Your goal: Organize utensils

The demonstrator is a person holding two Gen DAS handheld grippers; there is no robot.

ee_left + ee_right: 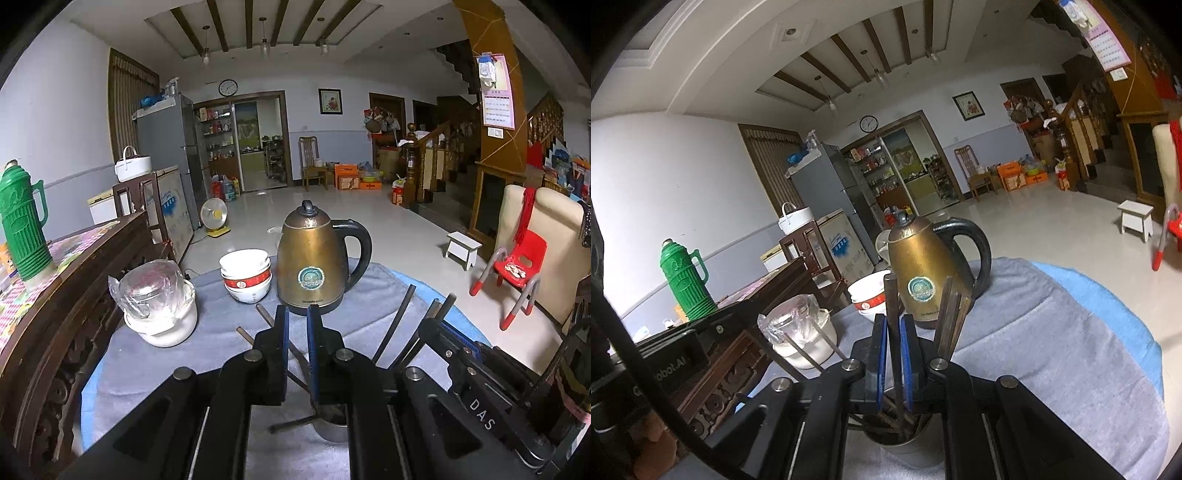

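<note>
Grey cloth over a blue cover (1052,332) drapes the round table I am working on; beyond it a pale tiled floor runs back to a grey fridge, a wall clock and a wooden staircase.

Right gripper (894,332): the blue-padded fingers (908,343) stand only a narrow gap apart, and one dark wooden chopstick (891,295) stands upright between them. It appears pinched by the pads. Its lower end goes down into the small steel cup (905,441) right below the fingers. More dark chopsticks (951,314) lean out of the same cup to the right, fanned against the kettle behind.

Left gripper (297,325): fingers nearly together with a slim gap. A thin dark stick crosses behind and under them on the cloth; I cannot tell whether the pads clamp it. The steel cup shows low between the two gripper bodies in the left wrist view (330,424).

On the cloth: a brass-coloured electric kettle with black handle (314,258) at centre, a stack of white bowls with a red band (246,275) just left of it, and a white pot under a plastic-wrapped glass lid (159,302) further left. A green plastic thermos flask (22,229) stands on the dark carved sideboard beside the table. A red child's chair (517,266) and a white stool sit on the floor at right.
</note>
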